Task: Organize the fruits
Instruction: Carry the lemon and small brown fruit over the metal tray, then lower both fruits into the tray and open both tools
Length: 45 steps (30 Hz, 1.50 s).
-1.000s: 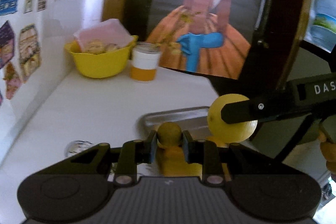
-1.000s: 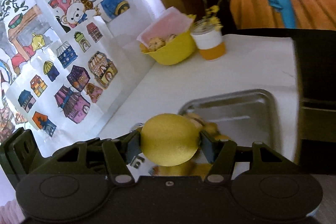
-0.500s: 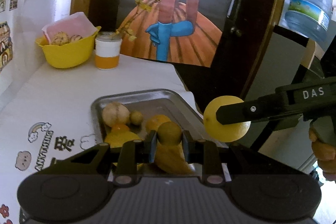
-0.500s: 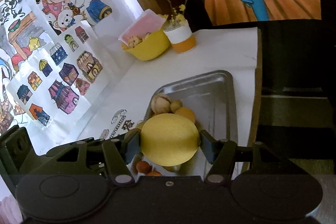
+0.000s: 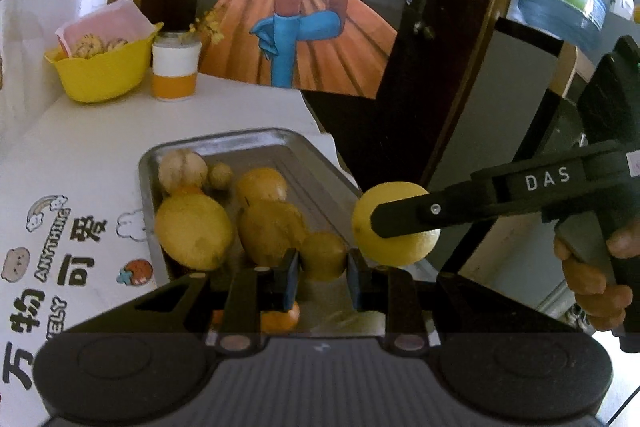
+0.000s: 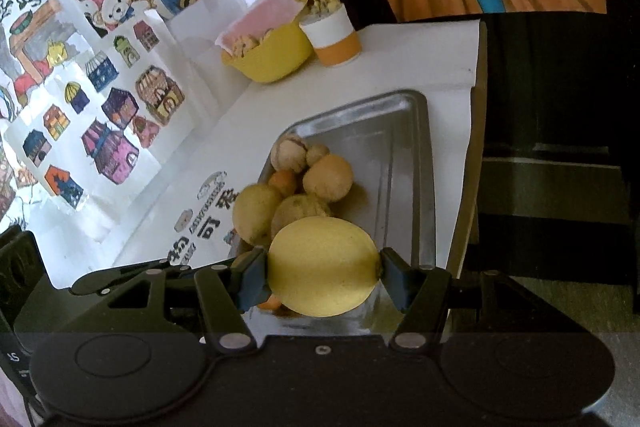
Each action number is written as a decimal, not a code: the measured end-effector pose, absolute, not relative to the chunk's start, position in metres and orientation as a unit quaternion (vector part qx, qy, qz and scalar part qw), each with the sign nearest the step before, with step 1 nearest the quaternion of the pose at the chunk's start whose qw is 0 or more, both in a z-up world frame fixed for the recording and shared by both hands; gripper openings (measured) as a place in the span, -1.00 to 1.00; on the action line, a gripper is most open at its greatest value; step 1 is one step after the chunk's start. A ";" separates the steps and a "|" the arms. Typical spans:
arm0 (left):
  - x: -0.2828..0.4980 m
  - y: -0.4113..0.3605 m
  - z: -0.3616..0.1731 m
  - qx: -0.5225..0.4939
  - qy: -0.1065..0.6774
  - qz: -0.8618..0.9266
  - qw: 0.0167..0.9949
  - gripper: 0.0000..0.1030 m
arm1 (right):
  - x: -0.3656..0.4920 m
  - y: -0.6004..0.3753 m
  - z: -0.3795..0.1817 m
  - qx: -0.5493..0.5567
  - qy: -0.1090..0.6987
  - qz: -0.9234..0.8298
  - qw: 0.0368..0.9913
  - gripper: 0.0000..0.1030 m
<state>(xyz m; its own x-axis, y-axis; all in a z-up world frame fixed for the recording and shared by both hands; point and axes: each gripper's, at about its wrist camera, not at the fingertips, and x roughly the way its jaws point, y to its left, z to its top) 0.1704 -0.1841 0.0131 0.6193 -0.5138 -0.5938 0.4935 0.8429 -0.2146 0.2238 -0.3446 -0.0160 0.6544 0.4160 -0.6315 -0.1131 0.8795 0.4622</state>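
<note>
- Right tongs clamp a big yellow lemon across its ends; left tongs pinch a small olive-yellow fruit.
- Metal tray lies just ahead, below both.
- Lemon: firm, heavyish, waxy, likely slippery; mid-body grip safer.
- Tray holds roughly eight fruits, some hidden.

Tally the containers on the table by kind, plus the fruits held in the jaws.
Metal tray: 1
Yellow bowl: 1
White-and-orange cup: 1
Fruits held in jaws: 2 (yellow lemon, small brownish fruit)
Total: 5
</note>
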 end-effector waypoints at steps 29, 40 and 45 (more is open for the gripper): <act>0.155 -0.185 -0.006 0.027 0.364 -0.288 0.886 -0.46 | 0.216 -0.322 -0.042 0.146 0.416 0.152 0.884 0.22; 0.152 -0.182 -0.008 0.033 0.374 -0.284 0.882 -0.46 | 0.216 -0.319 -0.042 0.134 0.415 0.151 0.887 0.23; 0.153 -0.176 -0.011 0.027 0.382 -0.277 0.881 -0.46 | 0.214 -0.314 -0.042 0.121 0.410 0.147 0.892 0.23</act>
<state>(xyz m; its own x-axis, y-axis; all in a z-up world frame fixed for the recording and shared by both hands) 0.1528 -0.1756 -0.0113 0.5548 -0.4667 -0.6887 0.5086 0.8454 -0.1630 0.2142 -0.3136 -0.0420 0.6203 0.3619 -0.6959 -0.1640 0.9274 0.3361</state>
